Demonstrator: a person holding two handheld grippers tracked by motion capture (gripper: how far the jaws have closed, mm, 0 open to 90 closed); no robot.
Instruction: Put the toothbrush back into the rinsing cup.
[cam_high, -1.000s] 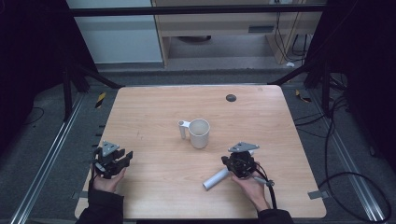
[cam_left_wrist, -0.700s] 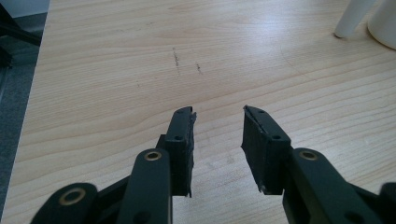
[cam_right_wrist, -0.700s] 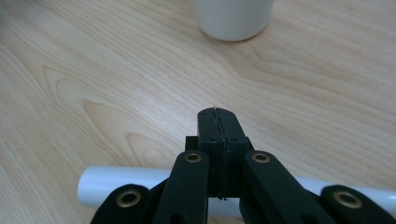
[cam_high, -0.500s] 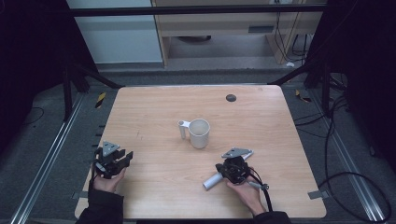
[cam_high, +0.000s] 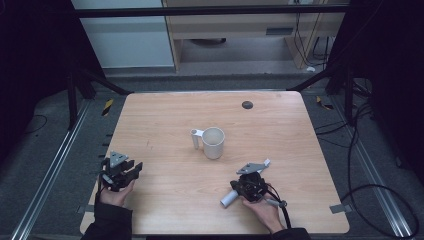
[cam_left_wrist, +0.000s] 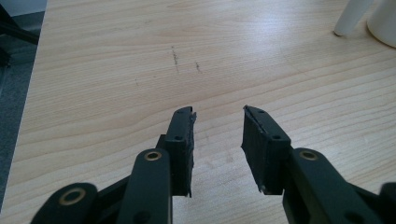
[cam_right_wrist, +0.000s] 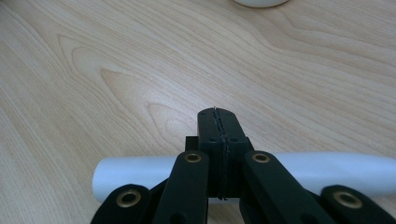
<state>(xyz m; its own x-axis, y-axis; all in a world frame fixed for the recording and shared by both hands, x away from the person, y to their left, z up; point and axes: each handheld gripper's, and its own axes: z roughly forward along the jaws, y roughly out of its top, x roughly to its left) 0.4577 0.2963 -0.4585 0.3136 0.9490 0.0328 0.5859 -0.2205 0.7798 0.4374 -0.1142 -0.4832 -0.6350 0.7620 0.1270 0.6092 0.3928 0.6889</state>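
— Where's the right claw (cam_right_wrist: 218, 114)?

— Jaws pressed together with nothing between them, poised above the white tube (cam_right_wrist: 140, 175), which lies flat on the bench (cam_high: 165, 125) right under it, ungripped.

— And the left claw (cam_left_wrist: 217, 116)?

— Jaws apart, empty, bare wood beneath. Well beyond both stands the mug (cam_high: 213, 142). By my reading, all the work remains.

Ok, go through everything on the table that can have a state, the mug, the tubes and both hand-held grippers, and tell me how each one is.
White mug: upright on the table, nothing visible inside.
Upright white tube: standing on end beside the mug.
Lying white tube: flat on the table under the right hand-held gripper.
Left hand-held gripper: jaws apart, nothing between them.
Right hand-held gripper: jaws shut together above the lying tube, holding nothing.
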